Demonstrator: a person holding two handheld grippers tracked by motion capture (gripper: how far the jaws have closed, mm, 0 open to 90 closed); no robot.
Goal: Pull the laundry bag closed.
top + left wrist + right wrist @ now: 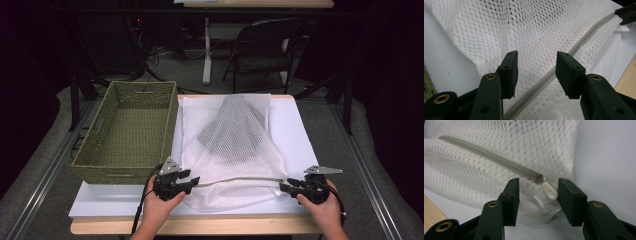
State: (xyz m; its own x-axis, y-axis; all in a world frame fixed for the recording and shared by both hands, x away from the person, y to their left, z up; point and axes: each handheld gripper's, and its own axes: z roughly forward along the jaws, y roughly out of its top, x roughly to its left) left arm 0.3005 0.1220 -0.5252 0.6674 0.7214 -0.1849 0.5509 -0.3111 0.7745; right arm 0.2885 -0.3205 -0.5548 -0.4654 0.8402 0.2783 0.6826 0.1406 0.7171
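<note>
A white mesh laundry bag [235, 145] with something dark inside lies on the white table top [295, 125]. Its grey zipper [240, 179] runs along the near edge between my two grippers. My left gripper [192, 181] sits at the zipper's left end. In the left gripper view its jaws [536, 72] stand open over the mesh, the zipper [584, 42] passing between them untouched. My right gripper [285, 187] is at the zipper's right end. There its jaws [537, 197] are open around the white zipper pull [549, 191], which lies close to the right pad.
A green woven basket [127, 170] stands at the left of the table, right beside the bag. The wooden table edge [200, 225] runs in front of my hands. A black chair [265, 45] and table legs stand behind on the floor.
</note>
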